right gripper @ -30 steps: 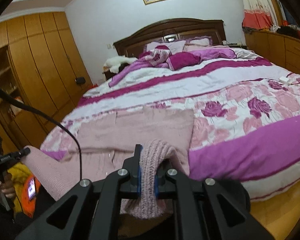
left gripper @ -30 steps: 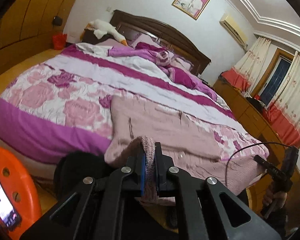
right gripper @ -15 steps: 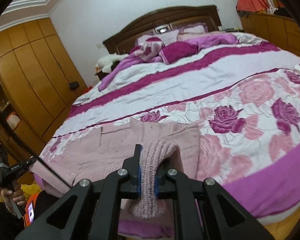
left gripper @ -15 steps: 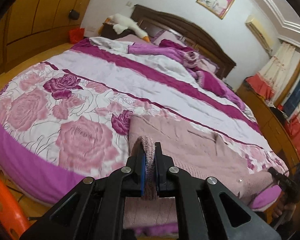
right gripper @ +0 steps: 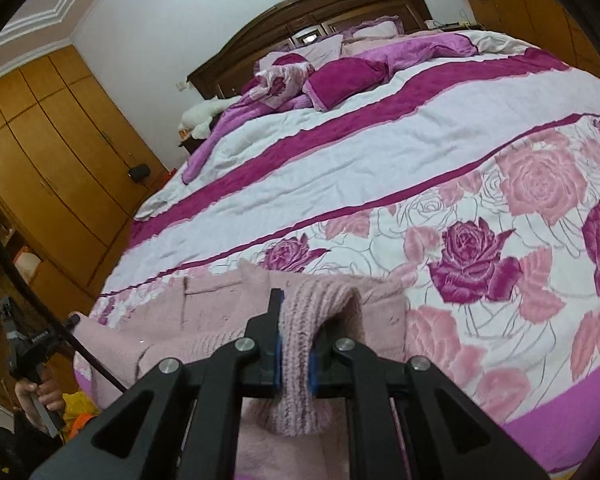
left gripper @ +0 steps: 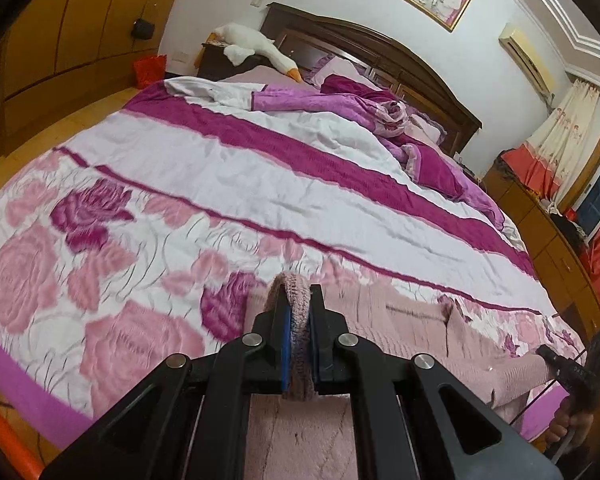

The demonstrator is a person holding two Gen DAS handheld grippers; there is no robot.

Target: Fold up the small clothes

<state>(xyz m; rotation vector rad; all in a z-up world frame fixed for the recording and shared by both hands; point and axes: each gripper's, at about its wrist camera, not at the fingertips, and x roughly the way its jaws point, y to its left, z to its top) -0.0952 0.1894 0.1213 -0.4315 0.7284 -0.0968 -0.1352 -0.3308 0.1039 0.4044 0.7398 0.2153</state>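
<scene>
A pale pink knitted sweater (left gripper: 412,332) lies on the near part of the bed, also seen in the right wrist view (right gripper: 220,312). My left gripper (left gripper: 298,320) is shut on its ribbed hem at one corner, held over the garment. My right gripper (right gripper: 296,328) is shut on the ribbed hem at the other corner. The cloth hangs down between the jaws of both. One sleeve (left gripper: 516,372) drapes toward the bed's edge near the other hand-held gripper (left gripper: 580,364).
The bed (left gripper: 220,184) has a rose-patterned pink, white and magenta quilt. A crumpled purple blanket (left gripper: 364,108) and pillows lie by the headboard. A white goose toy (left gripper: 252,46) sits at the back. Wooden wardrobes (right gripper: 52,152) stand at one side.
Both grippers have moved up and forward over the bed, carrying the sweater's hem further toward the headboard. The sweater lies further onto the quilt than before.
</scene>
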